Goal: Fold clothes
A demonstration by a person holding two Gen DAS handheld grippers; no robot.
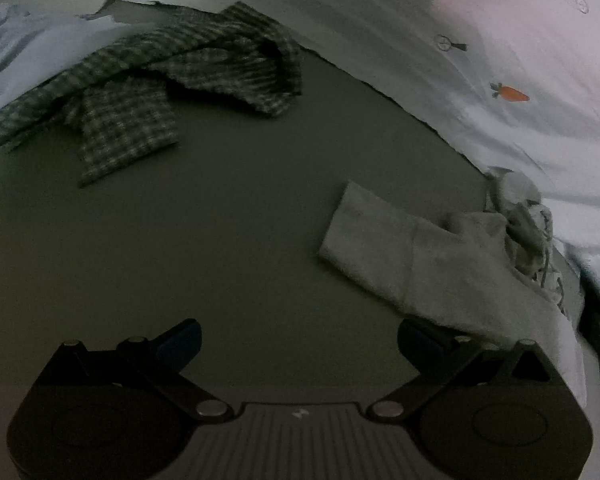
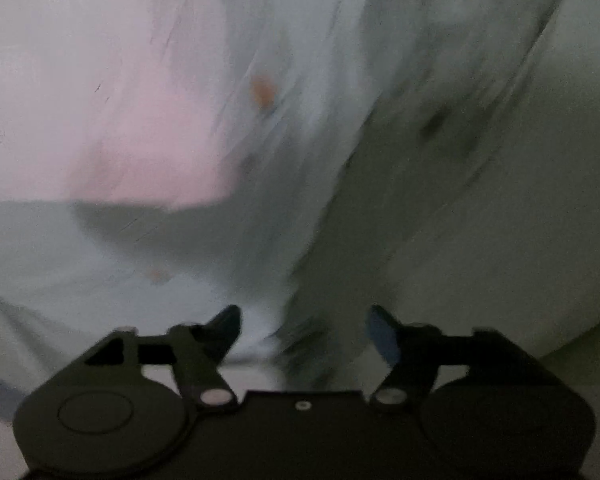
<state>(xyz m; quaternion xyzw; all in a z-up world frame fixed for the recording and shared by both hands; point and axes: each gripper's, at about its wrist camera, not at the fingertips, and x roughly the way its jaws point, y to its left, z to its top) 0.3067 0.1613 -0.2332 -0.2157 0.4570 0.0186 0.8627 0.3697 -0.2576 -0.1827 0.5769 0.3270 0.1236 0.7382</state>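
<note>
Nowhere can any writing be read — only a carrot print is seen on the far-right bedding, while both the left gripper and right gripper are held released, nothing grasped.

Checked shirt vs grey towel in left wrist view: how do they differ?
The checked shirt is dark green plaid, crumpled and spread far from the gripper; the grey towel is plain pale, lies flatter, nearer on the right. Both lie loose on the grey sheet, neither held.

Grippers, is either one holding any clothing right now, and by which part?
Nothing is held: left gripper and right gripper both stand open and empty.
</note>
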